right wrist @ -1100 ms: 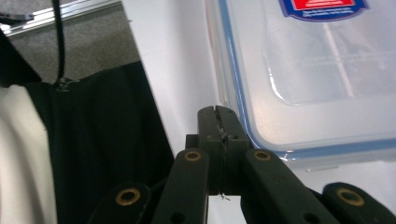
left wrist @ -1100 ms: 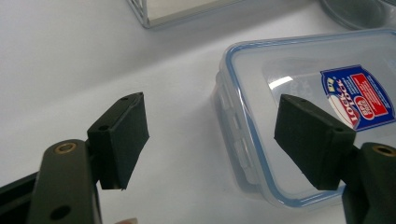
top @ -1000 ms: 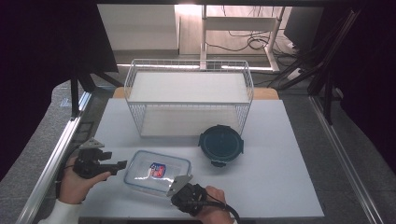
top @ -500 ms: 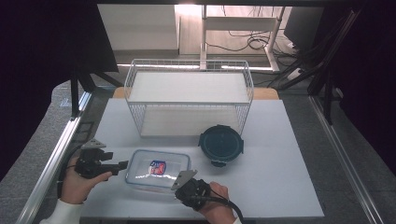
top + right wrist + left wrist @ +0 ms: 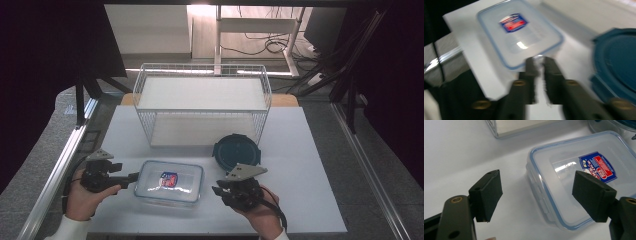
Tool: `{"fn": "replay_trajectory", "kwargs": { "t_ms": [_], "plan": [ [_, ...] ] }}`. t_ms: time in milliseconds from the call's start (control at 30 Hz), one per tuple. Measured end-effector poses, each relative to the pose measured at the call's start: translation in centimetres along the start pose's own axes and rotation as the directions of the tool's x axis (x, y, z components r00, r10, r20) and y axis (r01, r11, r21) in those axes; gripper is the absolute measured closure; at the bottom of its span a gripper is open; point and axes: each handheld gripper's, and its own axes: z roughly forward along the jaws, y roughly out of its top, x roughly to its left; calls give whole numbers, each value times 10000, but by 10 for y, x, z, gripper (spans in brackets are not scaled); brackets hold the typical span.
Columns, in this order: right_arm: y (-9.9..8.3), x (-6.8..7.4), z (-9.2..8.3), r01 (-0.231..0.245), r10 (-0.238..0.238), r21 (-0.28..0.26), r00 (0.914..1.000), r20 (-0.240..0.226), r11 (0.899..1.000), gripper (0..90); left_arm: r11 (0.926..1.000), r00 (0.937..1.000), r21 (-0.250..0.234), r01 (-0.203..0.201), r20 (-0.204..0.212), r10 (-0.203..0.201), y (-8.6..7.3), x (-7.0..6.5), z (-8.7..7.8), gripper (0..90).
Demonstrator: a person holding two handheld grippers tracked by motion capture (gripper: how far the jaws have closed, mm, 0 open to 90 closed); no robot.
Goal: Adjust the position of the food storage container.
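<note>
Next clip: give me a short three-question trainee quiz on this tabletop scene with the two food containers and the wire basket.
1. True or false: the clear container has its lid on.
2. Which lies nearer the wire basket? A) the clear container B) the round dark blue container
3. Fill in: the left tongs stand ____ at the clear container's short end.

Key
1. True: the blue-edged lid with a label covers it.
2. B: it lies at the basket's front right corner.
3. Open: the jaws stand apart and do not press on it.
</note>
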Motion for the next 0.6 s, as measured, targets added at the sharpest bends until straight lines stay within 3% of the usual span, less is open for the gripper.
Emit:
{"fn": "replay_trajectory", "kwargs": {
  "t_ms": [33,67,100,200,600],
  "plan": [
    [0,0,0,0,0,0,10000,0,10000,555,10000,10000,-10,2,32,-2,0,-1,0,231],
    [-4,-4,-3,-473,486,-350,9980,394,9983,359,10000,10000,-36,16,56,-16,1,-2,0,224],
    [-4,-4,-3,-473,486,-350,9980,394,9983,359,10000,10000,-36,16,56,-16,1,-2,0,220],
    [-9,-13,-6,-1079,1107,-473,9919,629,9930,239,9999,9999,-97,75,109,-74,0,-4,-1,205],
    [-16,-26,-10,-1523,1550,-689,9873,361,9859,189,9992,9993,-174,365,29,-365,-2,0,-2,179]
  ]
}}
